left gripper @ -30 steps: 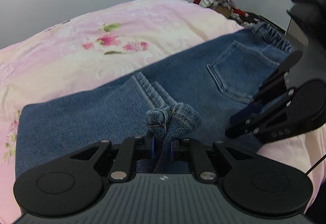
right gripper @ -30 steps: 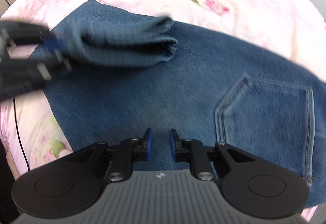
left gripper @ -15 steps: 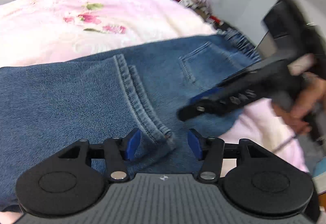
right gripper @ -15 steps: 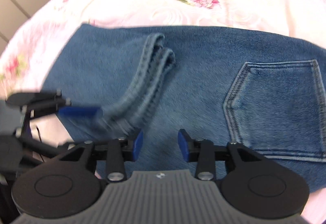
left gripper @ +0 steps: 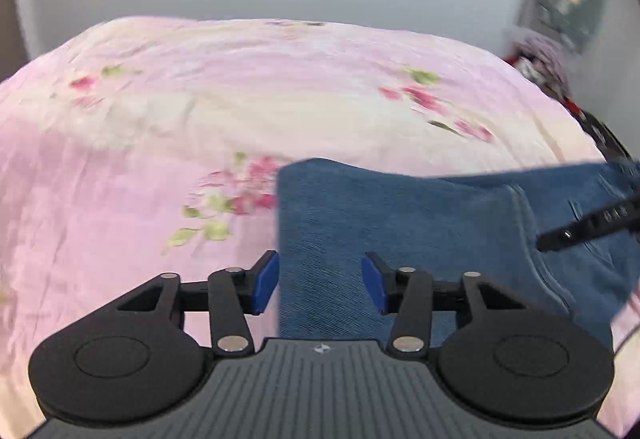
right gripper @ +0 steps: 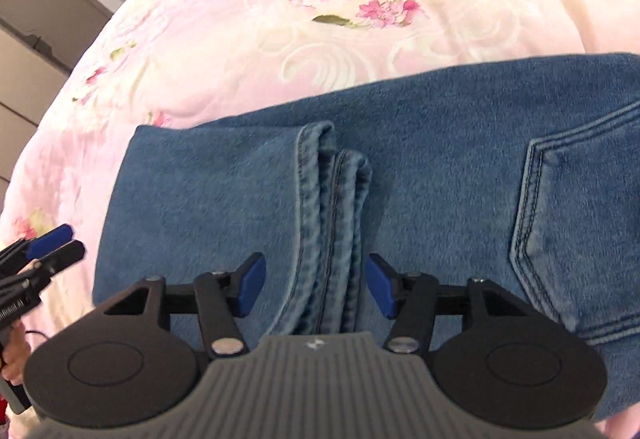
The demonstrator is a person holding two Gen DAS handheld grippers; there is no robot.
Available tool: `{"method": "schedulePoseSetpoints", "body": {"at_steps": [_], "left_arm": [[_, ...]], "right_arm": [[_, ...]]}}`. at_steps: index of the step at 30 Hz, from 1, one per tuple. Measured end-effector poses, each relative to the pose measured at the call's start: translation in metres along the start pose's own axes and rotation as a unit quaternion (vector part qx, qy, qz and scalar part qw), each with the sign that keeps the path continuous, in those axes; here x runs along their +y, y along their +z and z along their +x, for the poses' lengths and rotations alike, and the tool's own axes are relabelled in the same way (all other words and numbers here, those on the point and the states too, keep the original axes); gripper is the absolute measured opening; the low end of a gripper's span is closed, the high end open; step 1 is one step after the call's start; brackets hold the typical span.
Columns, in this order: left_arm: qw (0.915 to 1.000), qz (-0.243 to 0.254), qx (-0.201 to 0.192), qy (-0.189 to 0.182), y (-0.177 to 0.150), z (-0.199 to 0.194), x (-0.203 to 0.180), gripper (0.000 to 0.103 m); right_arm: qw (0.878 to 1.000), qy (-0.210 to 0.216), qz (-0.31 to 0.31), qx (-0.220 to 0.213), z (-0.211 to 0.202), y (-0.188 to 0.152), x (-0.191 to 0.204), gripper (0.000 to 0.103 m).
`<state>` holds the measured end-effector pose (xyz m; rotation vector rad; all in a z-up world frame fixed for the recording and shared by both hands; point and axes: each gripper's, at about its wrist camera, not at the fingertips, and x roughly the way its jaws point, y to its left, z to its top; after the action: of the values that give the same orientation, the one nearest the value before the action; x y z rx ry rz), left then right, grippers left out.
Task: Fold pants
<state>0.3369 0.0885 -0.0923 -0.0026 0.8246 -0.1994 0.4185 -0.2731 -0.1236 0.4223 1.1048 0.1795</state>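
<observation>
— Where do we have the jeans (right gripper: 420,175)?

— Folded flat on the pink floral bedspread (left gripper: 160,143), leg hems (right gripper: 332,207) lying across the seat beside the back pocket (right gripper: 580,239).

— And our grippers?

— Our left gripper (left gripper: 320,281) and right gripper (right gripper: 314,285) both hang spread wide, gripping nothing, just above the denim.

A bed (left gripper: 168,127) is covered by a pink, floral-printed bedspread (right gripper: 360,7), lightly creased. Blue denim pants (right gripper: 440,167) are laid directly on it, folded over, hems stacked mid-garment, back pocket (right gripper: 580,223) turned up.
</observation>
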Motion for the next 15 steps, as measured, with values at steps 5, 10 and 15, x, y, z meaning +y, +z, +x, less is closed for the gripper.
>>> {"method": "schedulePoseSetpoints", "body": {"at_steps": [5, 10, 15], "left_arm": [[0.9991, -0.036, -0.020, 0.002, 0.030, 0.025, 0.016, 0.033], [0.9993, -0.031, -0.020, 0.005, 0.047, 0.067, 0.007, 0.023], [0.9996, -0.021, 0.008, 0.014, 0.045, 0.105, 0.008, 0.019]], "right_arm": [[0.992, -0.069, -0.097, -0.044, -0.003, 0.018, 0.041, 0.029], [0.981, -0.083, -0.166, -0.049, 0.012, 0.031, 0.074, 0.013], [0.974, -0.123, -0.187, -0.030, 0.037, 0.035, 0.070, 0.002]]}}
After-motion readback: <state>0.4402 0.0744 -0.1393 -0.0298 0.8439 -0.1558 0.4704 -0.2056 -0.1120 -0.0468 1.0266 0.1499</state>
